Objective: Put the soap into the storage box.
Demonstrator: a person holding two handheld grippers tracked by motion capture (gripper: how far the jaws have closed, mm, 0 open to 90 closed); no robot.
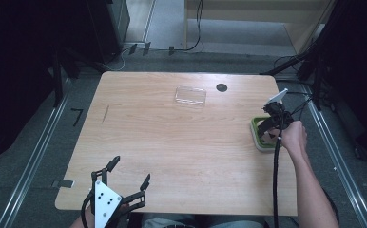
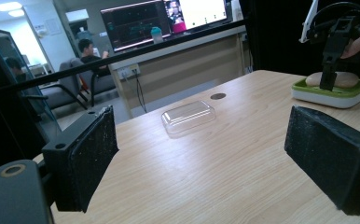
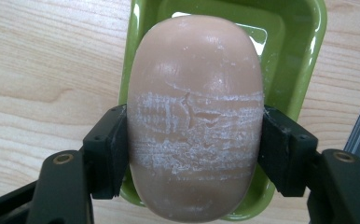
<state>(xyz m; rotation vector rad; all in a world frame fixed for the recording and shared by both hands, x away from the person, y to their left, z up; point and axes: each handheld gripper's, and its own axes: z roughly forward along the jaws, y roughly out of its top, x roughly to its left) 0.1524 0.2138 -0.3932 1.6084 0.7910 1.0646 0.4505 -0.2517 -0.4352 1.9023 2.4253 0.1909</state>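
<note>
left gripper: near the table's near-left corner, well apart from the soap dish; jaws wide open, nothing between them.
clear lid: transparent shallow cover lying on the table, left of the soap dish and farther back; nothing inside it.
cable hole: dark round grommet just beyond the lid, back and left of the soap dish.
soap dish: green tray on a white base near the table's right edge; it holds the soap bar.
soap bar: pale beige oval, lying in or just above the soap dish, which of the two cannot be told; its scuffed white band marks the grip zone.
right gripper: above the soap dish, pointing down; jaws closed on the bar's two long sides, pads pressing at mid-length.
handling: likely stiff, fairly light, smooth and slippery; rounded flanks may squirt out of a tight pinch, so hold across the widest middle, squarely.
</note>
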